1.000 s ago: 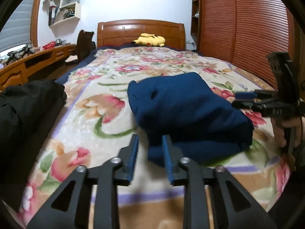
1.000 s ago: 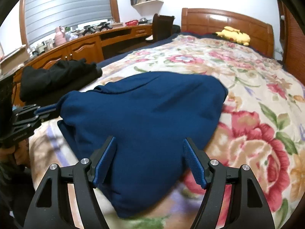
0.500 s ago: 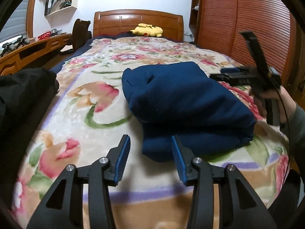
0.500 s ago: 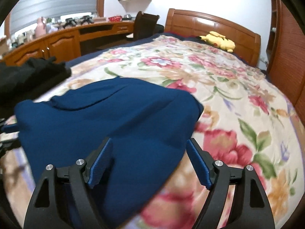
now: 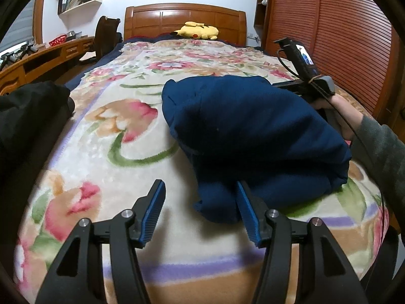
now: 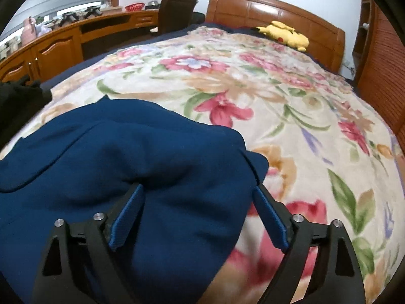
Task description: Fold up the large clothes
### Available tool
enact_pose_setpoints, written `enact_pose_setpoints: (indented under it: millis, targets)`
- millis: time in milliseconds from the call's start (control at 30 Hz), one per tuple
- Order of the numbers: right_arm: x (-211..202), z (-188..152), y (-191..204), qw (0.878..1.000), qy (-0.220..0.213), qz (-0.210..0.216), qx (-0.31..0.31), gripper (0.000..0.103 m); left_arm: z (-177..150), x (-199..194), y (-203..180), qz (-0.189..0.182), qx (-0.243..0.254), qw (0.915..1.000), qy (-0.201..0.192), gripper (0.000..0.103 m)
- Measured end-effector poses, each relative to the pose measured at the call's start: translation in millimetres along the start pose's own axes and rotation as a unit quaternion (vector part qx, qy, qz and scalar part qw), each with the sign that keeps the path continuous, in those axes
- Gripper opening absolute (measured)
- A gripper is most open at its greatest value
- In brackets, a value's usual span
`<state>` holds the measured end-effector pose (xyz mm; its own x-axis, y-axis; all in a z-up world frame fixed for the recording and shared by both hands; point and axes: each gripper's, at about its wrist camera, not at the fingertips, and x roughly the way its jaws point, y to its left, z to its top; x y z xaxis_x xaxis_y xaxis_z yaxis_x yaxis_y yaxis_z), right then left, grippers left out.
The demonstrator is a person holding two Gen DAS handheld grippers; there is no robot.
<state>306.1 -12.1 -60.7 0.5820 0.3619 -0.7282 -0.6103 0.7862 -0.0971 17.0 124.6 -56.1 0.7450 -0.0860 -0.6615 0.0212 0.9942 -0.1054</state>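
Observation:
A folded dark blue garment (image 5: 253, 131) lies on the floral bedspread (image 5: 121, 152). My left gripper (image 5: 200, 202) is open just above the bedspread at the garment's near corner, and its right finger touches the cloth. My right gripper (image 6: 197, 207) is open over the garment's (image 6: 126, 177) far right edge, with both fingers pressed onto the cloth. The right gripper's body and the hand holding it show in the left wrist view (image 5: 303, 76) behind the garment.
A black garment (image 5: 27, 116) lies at the bed's left edge. A yellow plush toy (image 5: 197, 30) sits by the wooden headboard (image 5: 184, 17). A wooden desk (image 6: 63, 45) with a chair (image 6: 177, 10) runs along the left; a slatted wardrobe (image 5: 341, 38) stands at the right.
My left gripper has opened wider and stayed near the garment's near corner. My right gripper has moved forward across the garment to its far right edge and lowered onto it.

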Motion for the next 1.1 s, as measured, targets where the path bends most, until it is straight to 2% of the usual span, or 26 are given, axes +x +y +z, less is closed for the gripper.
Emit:
enact_pose_setpoints:
  millis: [100,233,533,833,1100]
  targets:
    - [8.5,1.6,-2.1,1.000,-0.002,0.002,0.000,0.098,1.8,4.1,4.1,-0.011,-0.008,0.9999,0.006,0.057]
    - [11.9,-5.1,-14.0,0.999,-0.010,0.031,0.030,0.101,2.5,5.4,3.2,-0.012,-0.007,0.9999,0.007,0.057]
    - [22.2,-12.4,-23.7,0.993,0.021,0.087,0.072,0.101,6.0,11.0,-1.5,0.000,-0.002,1.0000,0.006,0.057]
    - [23.5,-16.4,-23.8,0.991,0.026,0.103,0.079,0.101,4.8,10.2,-3.1,0.005,-0.004,1.0000,0.003,0.057]
    - [24.5,-16.2,-24.6,0.989,0.027,0.117,0.083,0.095,5.4,12.5,0.7,-0.004,-0.014,0.9999,0.008,0.057]
